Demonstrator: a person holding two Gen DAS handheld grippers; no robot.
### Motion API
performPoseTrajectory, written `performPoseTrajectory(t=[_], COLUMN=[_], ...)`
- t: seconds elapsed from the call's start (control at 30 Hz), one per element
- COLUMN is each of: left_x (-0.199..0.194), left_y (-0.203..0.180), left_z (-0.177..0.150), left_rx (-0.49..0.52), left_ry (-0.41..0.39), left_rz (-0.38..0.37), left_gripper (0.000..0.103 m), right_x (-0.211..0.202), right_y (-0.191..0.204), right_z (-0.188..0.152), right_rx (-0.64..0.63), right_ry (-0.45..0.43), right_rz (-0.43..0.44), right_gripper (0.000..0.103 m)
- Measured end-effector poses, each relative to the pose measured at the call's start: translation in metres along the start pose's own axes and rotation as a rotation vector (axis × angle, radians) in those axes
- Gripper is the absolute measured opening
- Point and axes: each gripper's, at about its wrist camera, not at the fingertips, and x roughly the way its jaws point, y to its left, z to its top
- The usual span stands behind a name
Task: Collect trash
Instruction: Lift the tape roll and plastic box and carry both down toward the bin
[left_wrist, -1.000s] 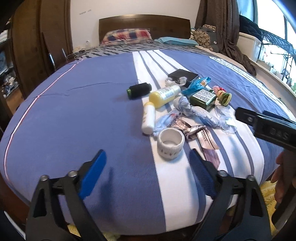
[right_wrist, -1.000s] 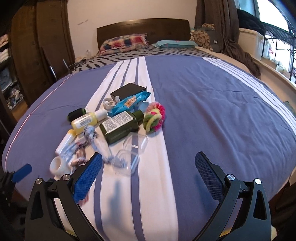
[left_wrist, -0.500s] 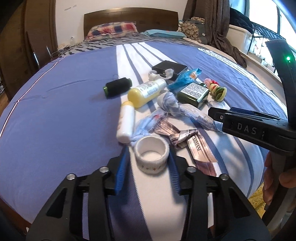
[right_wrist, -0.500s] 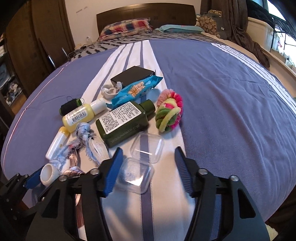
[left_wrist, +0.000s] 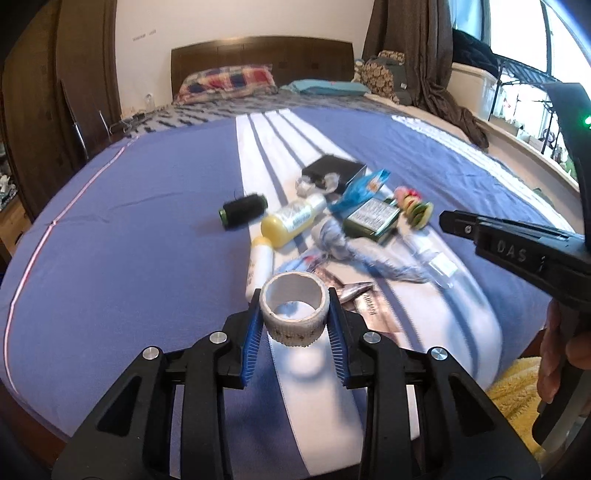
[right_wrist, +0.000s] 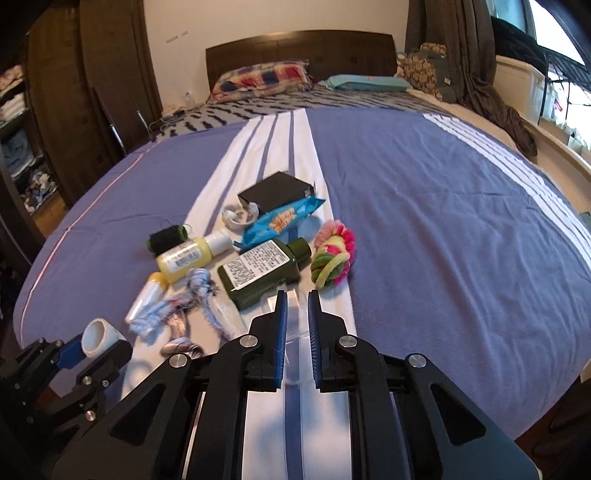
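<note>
**Both tools gripping over the bed**

The left tool (left_wrist: 294, 325) clamps a tape roll (left_wrist: 294, 312) between its pads, above the bed (left_wrist: 129, 240). The right tool (right_wrist: 296, 325) is pinched nearly closed, seemingly on a clear plastic case (right_wrist: 293, 306), blurred.

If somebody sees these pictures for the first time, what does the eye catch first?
Probably the left gripper, closing its blue pads on a white tape roll at the bed's near edge. Next, the right gripper, shut on a clear plastic case. Behind them a clutter lies on the striped bedspread, where the green bottle stands out.
</note>
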Motion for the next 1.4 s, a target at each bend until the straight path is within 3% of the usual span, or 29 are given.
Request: performPoseTrajectory(t=[0.13,0.33,0.57,0.63,0.67,0.7,0.87,1.0,1.13,1.4], left_x=[-0.023,-0.052,-0.055,-0.051,-0.048,-0.046,-0.034,-0.025,-0.020,-0.013], left_y=[-0.005,-0.013,-0.023,-0.024,-0.024,-0.023,-0.013,-0.006,-0.004,-0.003], left_z=[-0.001,-0.010,-0.024,-0.026,-0.026,-0.027,-0.026,-0.025,-0.024,-0.025], left_rx=[0.006,0.001,0.004,0.006,0.006,0.004,-0.024,-0.037,-0.041,-0.047], left_ry=[-0.025,-0.060,-0.045,-0.036,-0.031,-0.028,-0.013,0.000,0.006,0.021], left_rz=[0.004,-0.007,-0.037,-0.044,-0.046,-0.047,-0.045,-0.052,-0.051,-0.048], left_gripper=[0.031,0.031,0.031,0.031,0.031,0.031,0.031,0.031,0.031,0.031], right_x=[-0.017,-0.043,-0.036,-0.029,-0.027,-0.025,-0.002,0.016,0.024,0.039], right_y=[-0.003,-0.011,-0.025,-0.026,-0.027,-0.027,-0.025,-0.025,-0.016,-0.005], right_z=[-0.005,-0.023,-0.040,-0.043,-0.045,-0.047,-0.047,-0.047,-0.043,-0.037], right_rx=[-0.005,0.001,0.008,0.007,0.011,0.012,-0.030,-0.040,-0.066,-0.140], right_ry=[-0.014,-0.032,0.005,0.017,0.014,0.009,0.030,0.055,0.042,0.001], right_rz=[0.018,0.040,0.027,0.035,0.042,0.046,0.032,0.055,0.047,-0.012], right_gripper=[0.001,0.001,0.005,0.029,0.059,0.065,0.063,0.052,0.052,0.040])
